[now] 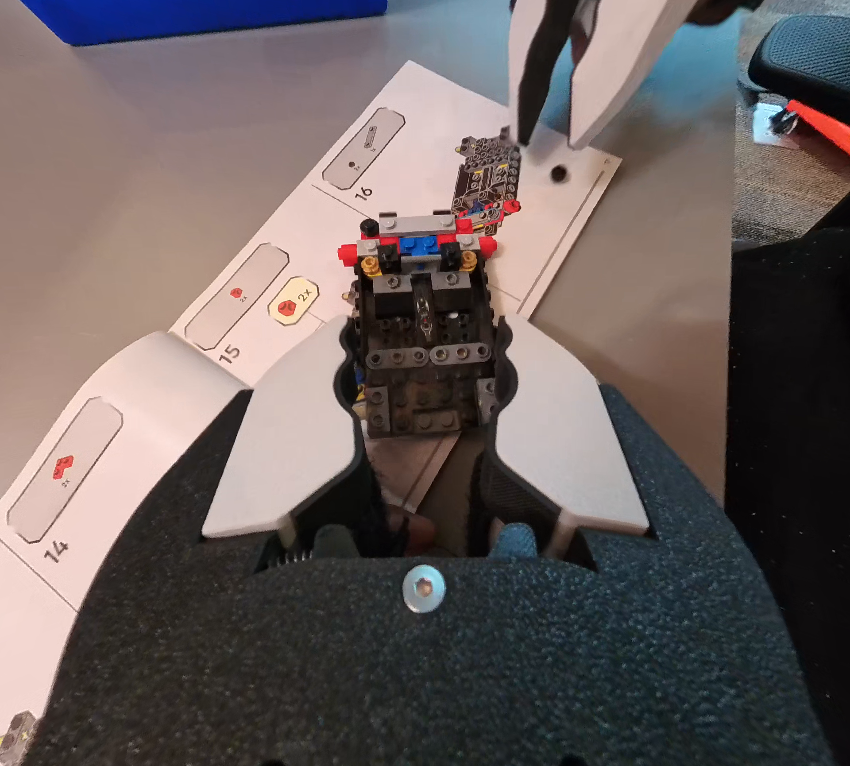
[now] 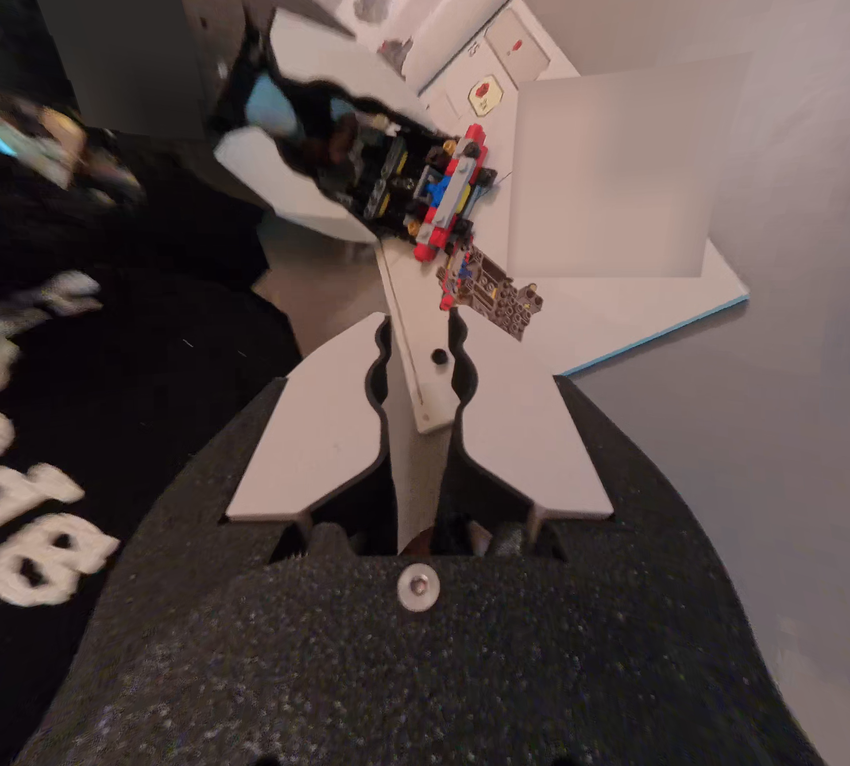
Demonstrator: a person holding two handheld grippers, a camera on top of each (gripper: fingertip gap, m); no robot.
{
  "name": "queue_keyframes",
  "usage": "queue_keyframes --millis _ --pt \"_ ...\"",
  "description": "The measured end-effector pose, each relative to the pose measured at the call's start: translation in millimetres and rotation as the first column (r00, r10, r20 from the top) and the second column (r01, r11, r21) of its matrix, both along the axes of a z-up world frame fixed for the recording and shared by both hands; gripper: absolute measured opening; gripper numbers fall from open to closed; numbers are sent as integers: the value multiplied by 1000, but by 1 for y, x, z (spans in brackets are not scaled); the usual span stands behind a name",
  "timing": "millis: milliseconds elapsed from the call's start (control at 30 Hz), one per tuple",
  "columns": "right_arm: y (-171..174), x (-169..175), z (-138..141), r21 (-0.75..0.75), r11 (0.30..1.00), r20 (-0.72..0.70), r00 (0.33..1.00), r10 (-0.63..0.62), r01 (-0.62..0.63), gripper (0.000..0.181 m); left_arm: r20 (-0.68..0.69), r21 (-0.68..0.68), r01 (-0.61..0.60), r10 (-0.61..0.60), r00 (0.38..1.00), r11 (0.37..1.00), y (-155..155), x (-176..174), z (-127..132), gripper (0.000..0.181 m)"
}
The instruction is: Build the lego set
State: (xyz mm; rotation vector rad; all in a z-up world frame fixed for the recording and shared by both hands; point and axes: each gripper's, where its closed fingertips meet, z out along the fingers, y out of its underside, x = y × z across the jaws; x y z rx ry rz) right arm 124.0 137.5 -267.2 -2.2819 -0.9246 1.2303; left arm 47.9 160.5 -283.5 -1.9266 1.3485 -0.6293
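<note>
The left gripper (image 1: 423, 371) is clamping the partly built lego model (image 1: 425, 330) over the instruction booklet (image 1: 294, 233) on the grey table (image 1: 138, 136). Farther off, the right gripper (image 2: 419, 357) is hanging with fingers parted around a small black piece (image 2: 439, 356) lying on the page's corner.
</note>
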Motion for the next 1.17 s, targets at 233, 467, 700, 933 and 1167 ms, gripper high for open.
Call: queue_keyframes --millis 233,467,700,933,1167 --pt "-15 16 -5 354 900 286 945 156 -256 4 -25 16 -17 17 1000 1000 3 -1 -4 66" --pt "-18 10 -17 375 874 359 918 170 -308 8 -24 37 -13 14 1000 999 3 -1 -2 68" --pt "-12 7 -21 408 858 387 910 148 -313 12 -7 62 -20 20 1000 998 5 -1 2 69" --pt "-10 4 -22 417 846 392 905 163 -333 7 47 141 -15 9 999 990 6 3 15 68" --pt "8 -22 92 -123 988 -653 742 -152 94 7 430 584 -59 -247 868 810 -22 21 114 41"
